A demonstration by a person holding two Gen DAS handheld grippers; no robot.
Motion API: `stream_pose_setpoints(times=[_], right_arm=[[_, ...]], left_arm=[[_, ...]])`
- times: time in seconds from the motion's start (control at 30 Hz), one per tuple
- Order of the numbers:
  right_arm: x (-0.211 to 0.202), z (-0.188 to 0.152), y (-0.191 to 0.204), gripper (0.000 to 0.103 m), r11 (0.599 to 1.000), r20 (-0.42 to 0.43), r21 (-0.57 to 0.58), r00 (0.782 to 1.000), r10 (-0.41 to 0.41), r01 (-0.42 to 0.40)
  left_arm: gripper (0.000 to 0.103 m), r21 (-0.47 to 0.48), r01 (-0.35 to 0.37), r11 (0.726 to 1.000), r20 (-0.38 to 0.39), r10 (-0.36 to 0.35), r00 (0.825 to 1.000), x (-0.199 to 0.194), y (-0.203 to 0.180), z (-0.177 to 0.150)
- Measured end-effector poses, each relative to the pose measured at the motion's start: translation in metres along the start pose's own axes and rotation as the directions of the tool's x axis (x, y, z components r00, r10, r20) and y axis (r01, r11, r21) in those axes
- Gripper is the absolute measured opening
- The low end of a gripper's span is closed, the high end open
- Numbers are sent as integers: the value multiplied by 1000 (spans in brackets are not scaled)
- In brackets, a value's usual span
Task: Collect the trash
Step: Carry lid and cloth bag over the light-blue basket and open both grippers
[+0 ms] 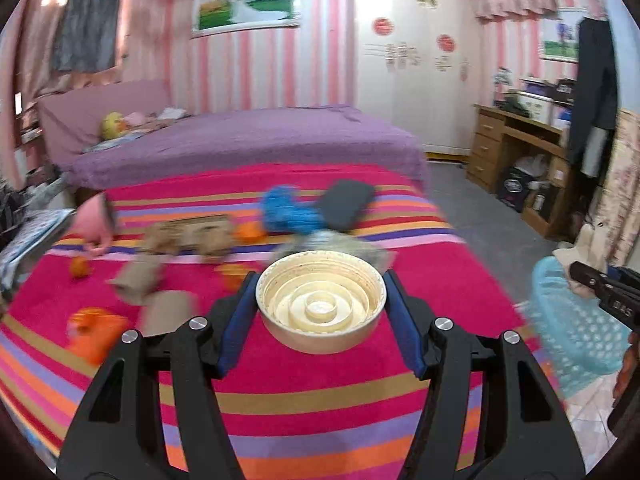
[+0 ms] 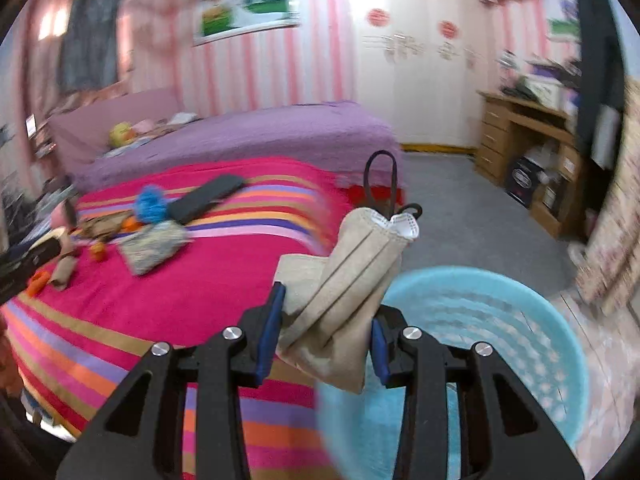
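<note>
My left gripper [image 1: 321, 286] is shut on a cream plastic lid [image 1: 321, 300], held hollow side up above the striped blanket [image 1: 312, 404]. My right gripper [image 2: 325, 312] is shut on a beige face mask [image 2: 344, 276] with black ear loops, held at the near rim of a light blue plastic basket [image 2: 500, 340]. The basket also shows at the right of the left wrist view [image 1: 572, 332], with the right gripper [image 1: 600, 284] above it. Cardboard scraps [image 1: 188, 236], orange peel pieces [image 1: 94, 332] and a crumpled wrapper [image 2: 154, 246] lie on the blanket.
A blue fluffy item [image 1: 286, 210] and a dark flat case [image 1: 346, 202] lie far on the blanket. A purple bed [image 1: 248, 140] stands behind. A wooden desk [image 1: 520, 152] is at the right, across grey floor [image 2: 472, 208].
</note>
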State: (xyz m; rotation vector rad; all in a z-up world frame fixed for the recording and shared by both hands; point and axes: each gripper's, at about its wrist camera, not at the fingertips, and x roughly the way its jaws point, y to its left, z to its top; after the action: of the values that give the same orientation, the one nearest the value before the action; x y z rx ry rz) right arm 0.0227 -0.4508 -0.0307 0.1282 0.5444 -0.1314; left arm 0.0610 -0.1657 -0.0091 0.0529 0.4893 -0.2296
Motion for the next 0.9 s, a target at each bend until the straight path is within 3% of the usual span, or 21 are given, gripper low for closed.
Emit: stream_pose_setpoints(times=[0.27, 0.43, 0.67, 0.9], right_arm=[[-5, -14, -87, 38, 991, -53, 27, 990, -132, 134], [-14, -21, -134, 38, 976, -50, 97, 981, -188, 192], [-29, -33, -162, 38, 960, -36, 149, 971, -236, 239], [-32, -36, -171, 38, 951, -21, 186, 969, -247, 247]], left_arm=[[61, 94, 151, 984, -30, -149, 988, 19, -120, -16], [61, 134, 238, 962, -71, -231, 970, 33, -183, -19], [61, 130, 330, 935, -151, -310, 939, 60, -240, -19], [61, 160, 360, 919, -222, -321, 920, 80, -275, -28]])
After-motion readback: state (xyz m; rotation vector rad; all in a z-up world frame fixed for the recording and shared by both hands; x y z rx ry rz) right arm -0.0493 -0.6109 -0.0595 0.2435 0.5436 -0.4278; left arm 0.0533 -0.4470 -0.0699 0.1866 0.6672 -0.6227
